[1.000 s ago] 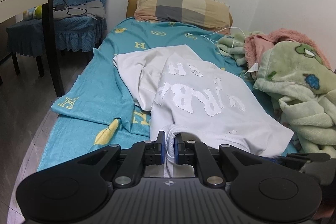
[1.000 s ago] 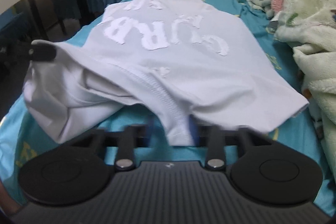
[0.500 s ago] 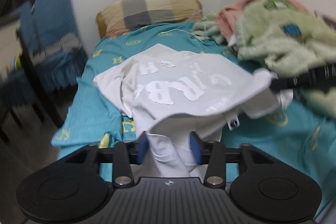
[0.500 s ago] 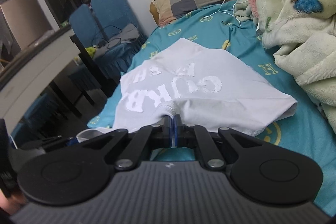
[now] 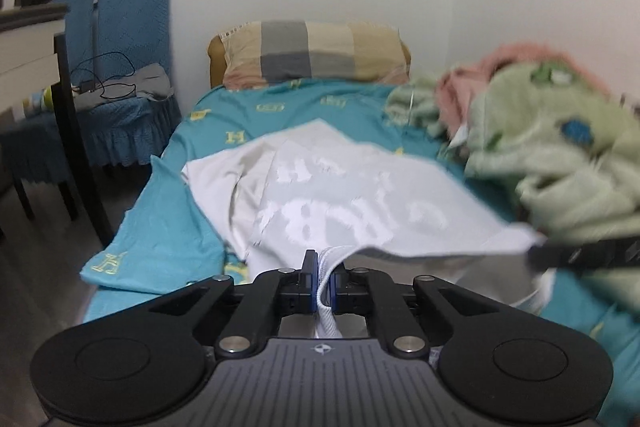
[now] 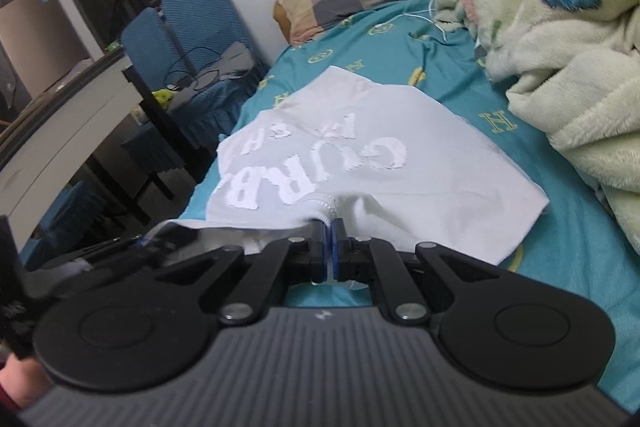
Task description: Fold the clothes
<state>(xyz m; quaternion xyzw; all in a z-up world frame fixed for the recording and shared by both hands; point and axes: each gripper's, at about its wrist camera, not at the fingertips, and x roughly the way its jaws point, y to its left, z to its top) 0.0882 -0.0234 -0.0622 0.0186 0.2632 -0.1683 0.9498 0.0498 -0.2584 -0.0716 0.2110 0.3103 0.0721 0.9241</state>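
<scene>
Both pairs of fingers are pinching the near edge of the white shirt [image 6: 360, 163]: the left gripper [image 5: 326, 281] is squeezing a bunched bit, and the right gripper [image 6: 330, 251] is nipping the ribbed collar. Most of the shirt is lying spread on the blue bed [image 6: 560, 235], letters up. No fold is showing yet, so nearly all the folding is still waiting.
</scene>
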